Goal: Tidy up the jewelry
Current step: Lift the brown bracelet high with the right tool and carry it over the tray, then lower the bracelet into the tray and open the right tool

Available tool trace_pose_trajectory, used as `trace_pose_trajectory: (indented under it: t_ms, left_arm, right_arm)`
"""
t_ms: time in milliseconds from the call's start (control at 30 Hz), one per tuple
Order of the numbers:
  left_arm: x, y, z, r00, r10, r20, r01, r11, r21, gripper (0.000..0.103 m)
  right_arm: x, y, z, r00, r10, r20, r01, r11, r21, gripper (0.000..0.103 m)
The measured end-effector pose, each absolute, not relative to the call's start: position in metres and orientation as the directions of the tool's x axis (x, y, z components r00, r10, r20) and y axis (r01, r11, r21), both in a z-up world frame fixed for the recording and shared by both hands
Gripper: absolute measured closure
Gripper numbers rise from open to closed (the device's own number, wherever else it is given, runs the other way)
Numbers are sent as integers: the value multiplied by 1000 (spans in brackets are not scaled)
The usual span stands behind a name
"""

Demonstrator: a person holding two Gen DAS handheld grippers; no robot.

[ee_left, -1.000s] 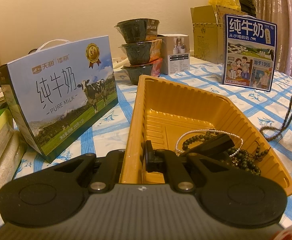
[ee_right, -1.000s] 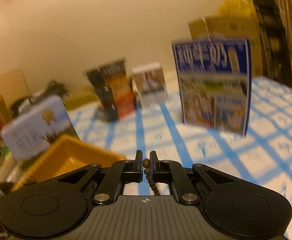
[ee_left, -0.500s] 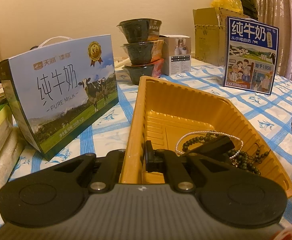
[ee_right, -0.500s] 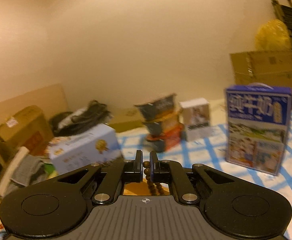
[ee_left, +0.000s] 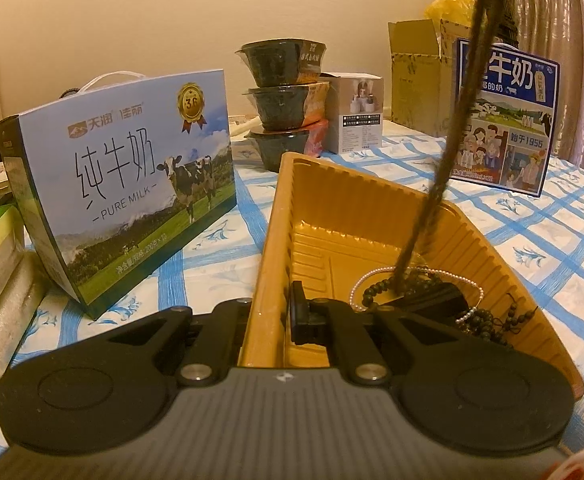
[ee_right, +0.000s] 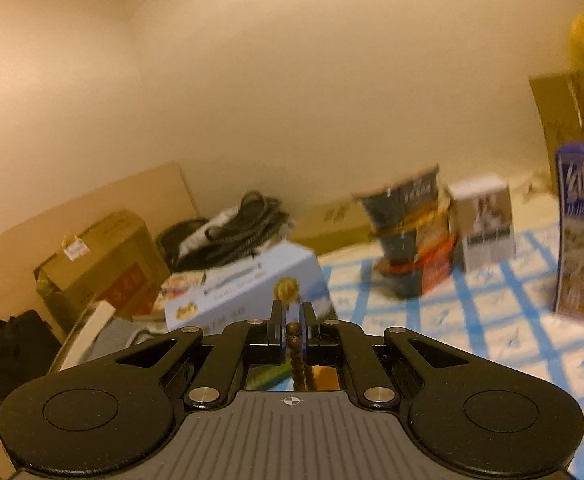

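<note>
Left gripper (ee_left: 272, 308), low in its own wrist view: its jaws are closed on the near wall of the yellow tray (ee_left: 488, 248), one finger (ee_left: 300, 312) inside the tray and the other outside it. The tray rests on a blue-and-white checked tablecloth (ee_left: 540, 232).

Right gripper (ee_right: 291, 322), seen in its own wrist view: jaws pinched together on a brown bead strand (ee_right: 297, 354), which passes between the pads and hangs below them. In the left wrist view the same strand descends from the upper right as a blurred dark line, its lower end within the tray and just above the jewelry already lying there.

Tray contents, at the near right: a thin pearl bracelet (ee_left: 472, 284), dark bead strings (ee_left: 492, 320) and a black flat piece (ee_left: 436, 296) (its nature cannot be told).

Left of the tray stands a pale-blue milk carton (ee_left: 132, 184) printed "PURE MILK", with large Chinese characters, a cow picture and a gold medal reading "36". Beyond the tray is a stack of 3 dark bowls (ee_left: 288, 100), then a small white box (ee_left: 360, 112) whose print is too small to read. At the right stands a dark-blue milk box (ee_left: 524, 120) with Chinese lettering and "1956". A brown cardboard box (ee_left: 416, 76) sits behind it.
</note>
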State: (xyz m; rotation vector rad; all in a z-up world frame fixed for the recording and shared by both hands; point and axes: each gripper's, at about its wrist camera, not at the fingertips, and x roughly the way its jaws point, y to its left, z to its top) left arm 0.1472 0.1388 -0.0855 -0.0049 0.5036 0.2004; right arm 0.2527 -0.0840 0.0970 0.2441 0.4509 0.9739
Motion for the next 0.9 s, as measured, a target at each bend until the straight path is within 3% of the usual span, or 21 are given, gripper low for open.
trace_pose_trajectory:
  t_ms: [333, 567, 733, 833, 900]
  left_arm:
    - [148, 140, -86, 856, 189, -481, -194, 980, 41, 97]
    - [148, 140, -87, 855, 190, -483, -194, 980, 42, 97]
    - [148, 140, -88, 854, 190, -484, -194, 980, 44, 97]
    - [149, 141, -88, 852, 189, -487, -196, 980, 36, 97]
    - [149, 141, -88, 852, 189, -488, -196, 980, 37, 97]
  right_arm:
    - [259, -67, 20, 418, 796, -439, -676, 595, 434, 97]
    - [265, -64, 28, 423, 822, -383, -705, 563, 431, 97]
    - [268, -61, 18, 425, 785, -451, -676, 606, 419, 95]
    - [267, -65, 9, 427, 766, -480, -661, 627, 413, 87]
    - [267, -71, 3, 434, 749, -500, -644, 646, 409, 67]
